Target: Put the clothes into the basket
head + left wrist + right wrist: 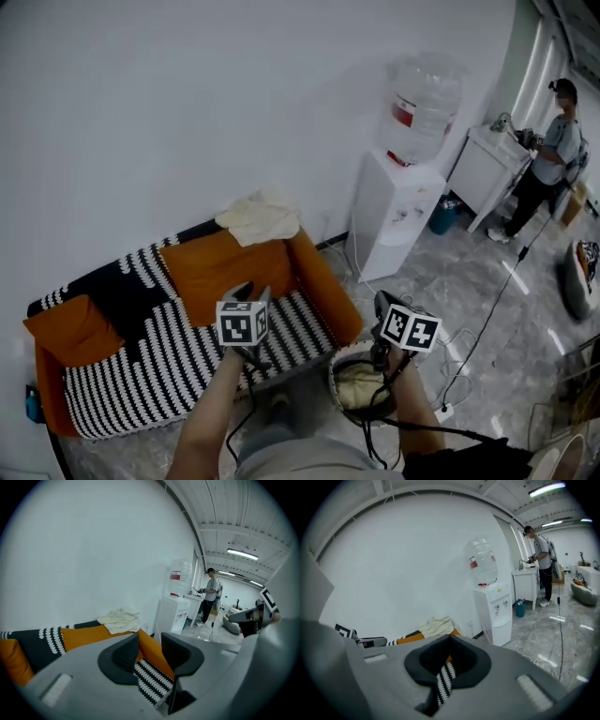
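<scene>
The step in hand looks like the reach for the next piece of clothing. A cream garment (258, 217) lies crumpled on top of the sofa (187, 347) back, at its far right corner against the wall. The basket (334, 375) stands on the floor at the near right end of the sofa, just under the right gripper (450, 638), and seems to hold pale cloth already.

Both grippers hang over the near edge of the seat, well apart from the garment and pointing toward it. The left gripper (150, 641) is released, its jaws standing apart with only striped upholstery showing between them. The right gripper is clenched on nothing, its jaw tips meeting.

To do this well, I would:
- Open the right jaws before arriving.
- Bring each gripper to its own side of the heap and bite a thick fold rather than a thin edge, clear of the orange cushion beneath.
- Lift it clear of the sofa back before swinging near and right, so no trailing end catches on the arm or drapes outside the basket rim.
</scene>
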